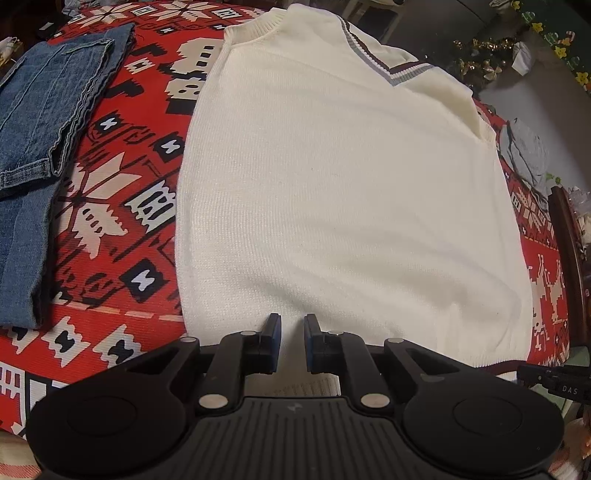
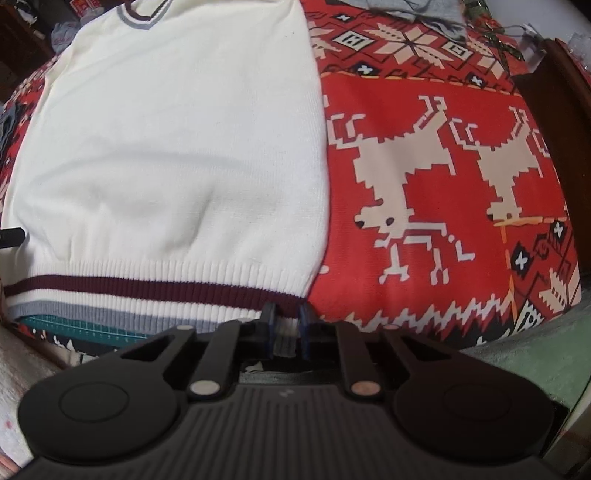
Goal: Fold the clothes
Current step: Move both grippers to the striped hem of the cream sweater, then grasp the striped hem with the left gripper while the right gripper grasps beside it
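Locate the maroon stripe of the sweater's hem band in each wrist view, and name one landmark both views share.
Left wrist: maroon stripe barely shows, a short piece at lower right past the gripper's linkage.
Right wrist: it runs across the lower left to the right gripper.
Shared landmark: the striped V-neck collar.

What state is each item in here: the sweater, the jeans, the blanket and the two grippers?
White sweater: laid flat, front up, sleeves tucked out of sight, not yet folded over.
Jeans: folded, lying beside the sweater.
Red patterned blanket: spread under the clothes.
Left gripper: fingers nearly shut, pinching the sweater's bottom edge.
Right gripper: fingers shut on the striped hem at its corner.
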Demonstrator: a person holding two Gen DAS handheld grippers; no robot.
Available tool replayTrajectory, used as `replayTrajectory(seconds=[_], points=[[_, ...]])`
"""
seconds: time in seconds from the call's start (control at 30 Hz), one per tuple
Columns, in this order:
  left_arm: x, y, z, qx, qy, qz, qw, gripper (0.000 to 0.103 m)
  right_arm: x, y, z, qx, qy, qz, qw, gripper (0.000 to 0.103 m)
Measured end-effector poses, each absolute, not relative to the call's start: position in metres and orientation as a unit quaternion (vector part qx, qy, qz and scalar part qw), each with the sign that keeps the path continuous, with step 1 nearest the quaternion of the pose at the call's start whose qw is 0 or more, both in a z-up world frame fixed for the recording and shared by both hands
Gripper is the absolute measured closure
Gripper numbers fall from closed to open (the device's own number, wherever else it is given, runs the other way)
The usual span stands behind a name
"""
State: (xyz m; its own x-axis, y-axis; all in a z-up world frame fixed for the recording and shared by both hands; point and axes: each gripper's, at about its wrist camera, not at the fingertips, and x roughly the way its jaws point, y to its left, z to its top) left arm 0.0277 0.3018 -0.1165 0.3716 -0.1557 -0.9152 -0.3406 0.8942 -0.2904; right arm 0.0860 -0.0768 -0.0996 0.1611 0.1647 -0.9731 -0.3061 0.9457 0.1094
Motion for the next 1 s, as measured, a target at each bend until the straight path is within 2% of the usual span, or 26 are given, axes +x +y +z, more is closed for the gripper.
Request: replayTrajectory(seconds=[0.13, 0.27, 0.33, 0.47, 0.6, 0.93, 1.0], points=[[0.028, 0.302, -0.117, -0.225, 0.558, 0.057, 0.796, 0.092, 0.086, -0.08, -0.098, -0.057, 0.629, 0.143, 0.762, 0.098], [0.028, 0.302, -0.117, -0.225, 0.559, 0.056, 0.796, 0.092, 0.089, -0.085, -0.098, -0.047, 0.633, 0.136, 0.761, 0.096], [0.028, 0.302, -0.116, -0.223, 0.562, 0.055, 0.795, 0.092, 0.089, -0.087, -0.095, -0.038, 0.63, 0.136, 0.763, 0.084], [0.026, 0.304, -0.106, -0.217, 0.573, 0.057, 0.788, 0.092, 0.092, -0.096, -0.083, 0.01, 0.612, 0.156, 0.776, 0.084], [0.015, 0.314, -0.096, -0.241, 0.595, 0.068, 0.764, 0.088, 0.091, -0.097, -0.09, 0.013, 0.62, 0.17, 0.766, 0.084], [-0.006, 0.299, -0.115, -0.224, 0.64, 0.096, 0.729, 0.088, 0.089, -0.095, -0.089, 0.003, 0.628, 0.174, 0.759, 0.084], [-0.004, 0.299, -0.117, -0.214, 0.647, 0.107, 0.724, 0.085, 0.088, -0.098, -0.091, 0.008, 0.632, 0.167, 0.757, 0.084]])
